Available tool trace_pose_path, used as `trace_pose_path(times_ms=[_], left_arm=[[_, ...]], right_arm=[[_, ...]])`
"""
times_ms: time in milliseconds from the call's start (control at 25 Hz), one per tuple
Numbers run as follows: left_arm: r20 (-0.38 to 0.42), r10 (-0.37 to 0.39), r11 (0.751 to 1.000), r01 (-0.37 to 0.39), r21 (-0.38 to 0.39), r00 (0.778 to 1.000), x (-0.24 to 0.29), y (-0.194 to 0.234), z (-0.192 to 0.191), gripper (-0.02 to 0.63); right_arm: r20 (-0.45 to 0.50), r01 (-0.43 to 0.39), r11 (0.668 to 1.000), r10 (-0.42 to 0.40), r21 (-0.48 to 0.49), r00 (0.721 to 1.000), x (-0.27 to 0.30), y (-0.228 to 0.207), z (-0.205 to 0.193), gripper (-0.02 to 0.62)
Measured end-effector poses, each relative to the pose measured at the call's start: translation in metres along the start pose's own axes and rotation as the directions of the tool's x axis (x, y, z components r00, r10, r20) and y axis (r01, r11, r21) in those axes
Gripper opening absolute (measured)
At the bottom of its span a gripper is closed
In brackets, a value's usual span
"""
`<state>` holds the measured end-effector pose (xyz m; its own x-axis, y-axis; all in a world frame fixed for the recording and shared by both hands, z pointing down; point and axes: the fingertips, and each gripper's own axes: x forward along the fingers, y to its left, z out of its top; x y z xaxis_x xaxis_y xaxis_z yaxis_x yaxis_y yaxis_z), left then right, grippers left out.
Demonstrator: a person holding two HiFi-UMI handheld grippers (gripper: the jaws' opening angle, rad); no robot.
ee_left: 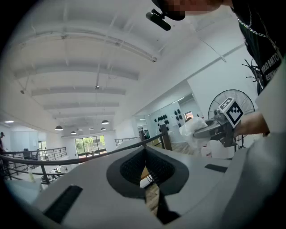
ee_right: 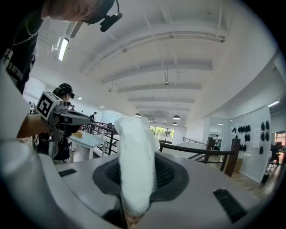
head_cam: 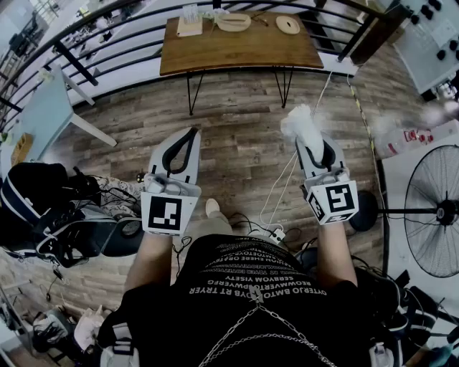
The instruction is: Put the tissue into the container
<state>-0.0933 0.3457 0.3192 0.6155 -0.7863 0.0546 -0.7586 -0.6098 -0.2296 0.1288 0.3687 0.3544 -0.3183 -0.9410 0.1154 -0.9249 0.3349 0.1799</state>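
A white crumpled tissue point(head_cam: 301, 123) sticks up from my right gripper point(head_cam: 310, 143), whose jaws are shut on it; in the right gripper view the tissue point(ee_right: 134, 156) fills the gap between the jaws. My left gripper point(head_cam: 192, 132) is held beside it at the same height, jaws together and empty, also seen in its own view point(ee_left: 145, 152). Both point up and away from the person. A wooden table point(head_cam: 240, 50) stands across the floor ahead, with a small clear container point(head_cam: 190, 13) near its far left. The left gripper view shows the right gripper point(ee_left: 210, 130) and the tissue point(ee_left: 193, 127).
Two round wooden plates point(head_cam: 233, 21) point(head_cam: 288, 25) lie on the table. A black railing point(head_cam: 86, 36) runs behind it. A standing fan point(head_cam: 437, 211) is at the right, bags point(head_cam: 43, 215) at the left, and white cables point(head_cam: 276, 208) trail on the wood floor.
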Motion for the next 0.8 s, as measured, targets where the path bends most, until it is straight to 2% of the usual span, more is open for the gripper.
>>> trace_pose_path(times_ms=[320, 640, 800], left_arm=[[-0.023, 0.031, 1.000, -0.031, 0.001, 0.999, -0.028, -0.043, 0.009, 0.025], [-0.071, 0.090, 0.996, -0.088, 0.028, 0.993, -0.033, -0.043, -0.006, 0.025], [-0.116, 0.083, 0.996, -0.079, 0.037, 0.990, -0.031, -0.034, -0.028, 0.025]], right_arm=[[0.027, -0.039, 0.999, 0.038, 0.038, 0.999, -0.046, 0.000, -0.005, 0.118], [0.070, -0.088, 0.993, 0.083, 0.074, 0.994, -0.041, -0.004, -0.019, 0.117], [0.076, -0.096, 0.990, 0.088, 0.100, 0.993, -0.028, 0.001, -0.028, 0.117]])
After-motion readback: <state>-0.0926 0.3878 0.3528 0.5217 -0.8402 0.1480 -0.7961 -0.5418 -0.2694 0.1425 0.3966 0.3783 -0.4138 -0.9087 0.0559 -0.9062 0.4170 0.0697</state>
